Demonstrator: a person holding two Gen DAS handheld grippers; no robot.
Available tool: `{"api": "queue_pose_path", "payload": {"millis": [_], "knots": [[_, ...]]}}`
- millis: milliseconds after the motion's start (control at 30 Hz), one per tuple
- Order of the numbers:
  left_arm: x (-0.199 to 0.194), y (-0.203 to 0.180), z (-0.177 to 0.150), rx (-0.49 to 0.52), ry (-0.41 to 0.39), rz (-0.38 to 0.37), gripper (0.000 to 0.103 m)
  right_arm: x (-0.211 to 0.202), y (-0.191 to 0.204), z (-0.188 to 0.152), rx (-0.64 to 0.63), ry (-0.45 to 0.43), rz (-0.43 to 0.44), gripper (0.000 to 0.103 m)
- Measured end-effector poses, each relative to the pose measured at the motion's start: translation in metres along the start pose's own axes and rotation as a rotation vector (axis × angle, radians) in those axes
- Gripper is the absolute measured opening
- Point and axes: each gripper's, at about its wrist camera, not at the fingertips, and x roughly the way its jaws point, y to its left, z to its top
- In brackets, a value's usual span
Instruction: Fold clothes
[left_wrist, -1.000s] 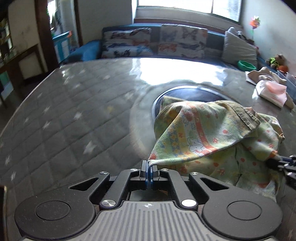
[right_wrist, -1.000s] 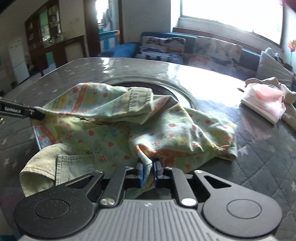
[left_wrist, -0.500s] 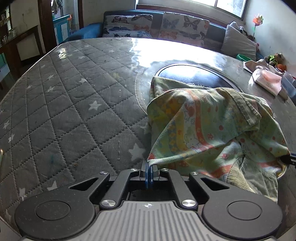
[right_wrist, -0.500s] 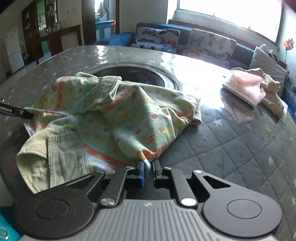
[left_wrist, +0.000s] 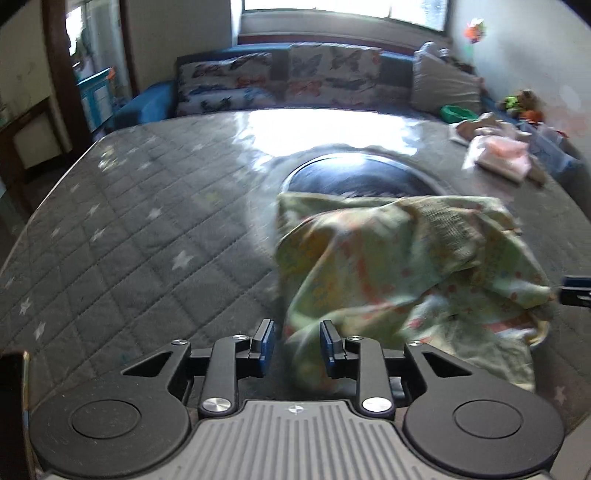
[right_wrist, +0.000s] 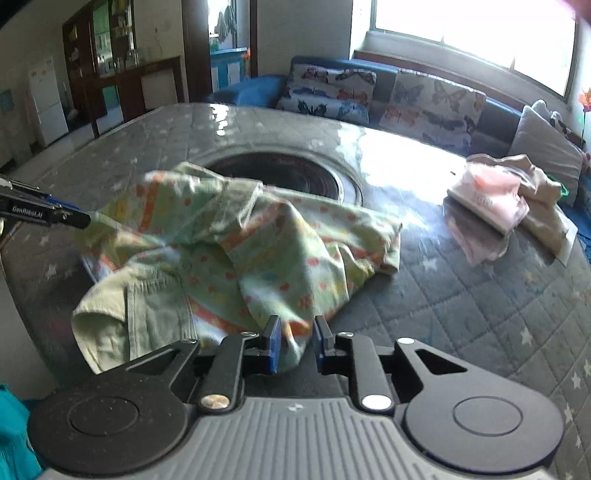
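A crumpled green garment (left_wrist: 406, 273) with orange dots and stripes lies on the grey quilted table (left_wrist: 147, 240), partly over a dark round inset (left_wrist: 354, 177). My left gripper (left_wrist: 297, 341) is open, and a loose corner of the cloth hangs between its blue pads without being pinched. In the right wrist view the same garment (right_wrist: 236, 251) spreads ahead with a corduroy part at the left. My right gripper (right_wrist: 295, 341) is open too, with a fold of cloth lying between its pads. The left gripper's tip (right_wrist: 48, 214) shows at the far left of that view.
A folded pink garment (right_wrist: 487, 195) lies on a beige one (right_wrist: 543, 206) at the table's far right. A blue sofa with butterfly cushions (left_wrist: 280, 85) runs behind the table. The table's near edge drops off at lower left in the right wrist view.
Both grippers were shut on corners of the green garment; now both have opened and let the cloth go. The garment has sagged onto the table.
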Motion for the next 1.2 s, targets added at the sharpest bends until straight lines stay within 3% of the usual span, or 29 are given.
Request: {"api": "queue_pose_path", "payload": {"millis": [233, 533, 867, 967, 1033, 1200], "knots": [[0.003, -0.045, 0.021, 0.092, -0.069, -0.120, 0.030, 0.020, 0.010, 0.011, -0.008, -0.018, 0.031, 0.025], [0.043, -0.106, 0.044, 0.198, -0.055, -0.245, 0.034, 0.042, 0.016, 0.014, 0.003, -0.004, 0.061, 0.031], [0.078, -0.131, 0.051, 0.227, -0.032, -0.261, 0.035, 0.049, 0.015, 0.013, 0.002, 0.003, 0.074, 0.035], [0.083, -0.131, 0.053, 0.217, -0.037, -0.267, 0.026, 0.050, 0.014, 0.013, 0.007, 0.006, 0.074, 0.036], [0.085, -0.129, 0.054, 0.209, -0.042, -0.274, 0.014, 0.050, 0.013, 0.012, 0.011, 0.009, 0.073, 0.036], [0.077, -0.115, 0.055, 0.172, -0.076, -0.306, 0.010, 0.050, 0.011, 0.011, 0.017, 0.012, 0.070, 0.036]]}}
